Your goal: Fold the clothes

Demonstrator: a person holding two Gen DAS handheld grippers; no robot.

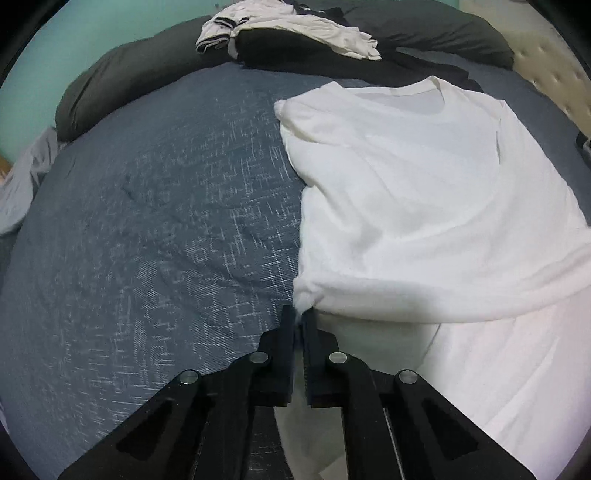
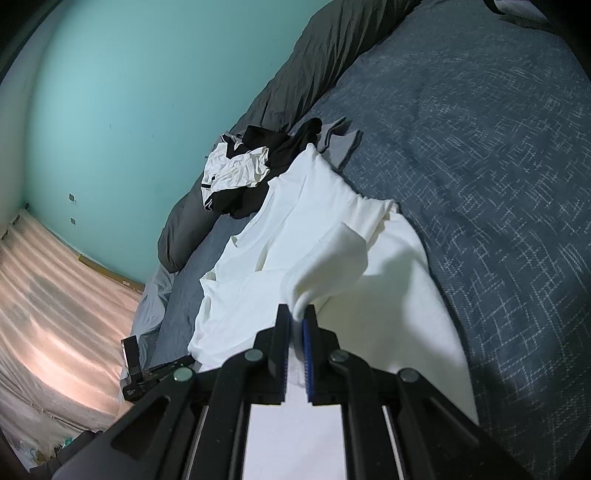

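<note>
Bedspread [image 1: 147,206] gives a flat base where the white T-shirt [image 1: 424,206] lies spread for folding. Left gripper [image 1: 300,317] is clenched on its hem corner, right gripper [image 2: 297,317] pinches another edge, ready to lift.

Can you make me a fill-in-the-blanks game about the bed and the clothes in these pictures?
1. Both grippers pinch the ____ T-shirt.
2. The T-shirt lies on a bed cover coloured ____.
3. The wall behind the bed is ____.
4. Past the T-shirt, the pile of clothes is black and ____.

Missing words: white; blue; green; white
</note>
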